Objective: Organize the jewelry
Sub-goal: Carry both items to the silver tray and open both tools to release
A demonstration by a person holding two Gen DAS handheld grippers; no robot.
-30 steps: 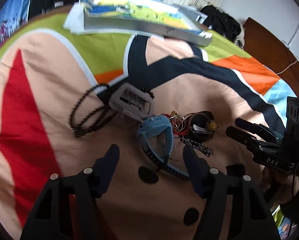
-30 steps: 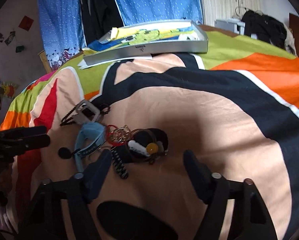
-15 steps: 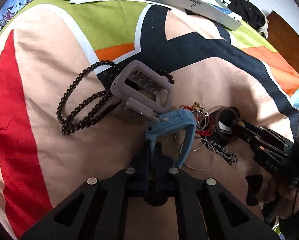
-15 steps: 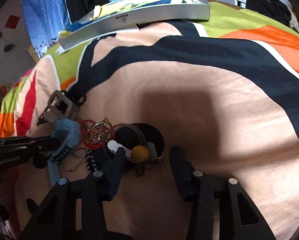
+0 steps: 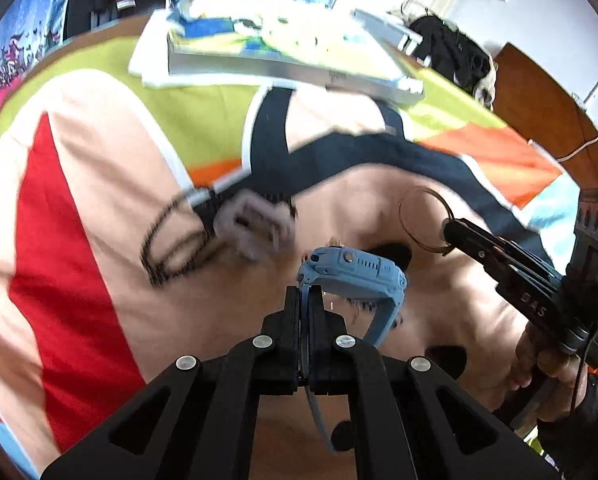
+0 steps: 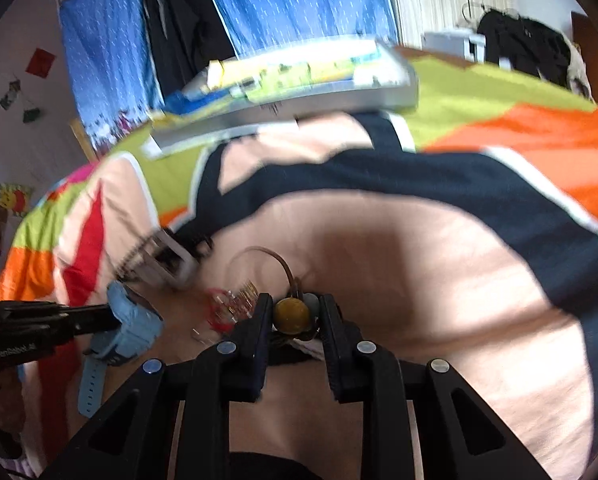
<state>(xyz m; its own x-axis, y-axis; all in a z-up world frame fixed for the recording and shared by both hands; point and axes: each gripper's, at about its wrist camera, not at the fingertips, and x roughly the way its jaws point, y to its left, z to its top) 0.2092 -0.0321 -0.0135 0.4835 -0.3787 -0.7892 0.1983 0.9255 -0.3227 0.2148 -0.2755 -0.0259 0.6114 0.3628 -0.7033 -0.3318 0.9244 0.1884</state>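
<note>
My left gripper [image 5: 306, 300] is shut on the strap of a blue watch [image 5: 355, 272] and holds it lifted off the bedspread; the watch also shows in the right wrist view [image 6: 133, 326]. My right gripper [image 6: 293, 316] is shut on a bead bracelet with a yellow bead [image 6: 291, 315] and a thin brown loop [image 6: 267, 258]; the loop shows in the left wrist view [image 5: 423, 220]. A grey hair claw [image 5: 255, 224] and a black bead necklace [image 5: 167, 248] lie on the bed. Red and gold rings [image 6: 231, 304] lie left of the right gripper.
A flat silver box [image 5: 291, 64] with colourful papers lies at the far side of the bed, also in the right wrist view [image 6: 299, 96]. The colourful bedspread [image 5: 79, 200] covers everything. Dark clothes [image 5: 455, 52] sit far right.
Both grippers have risen from the pile. The left has lifted the blue watch. The right has closed on the bead bracelet and raised it.
</note>
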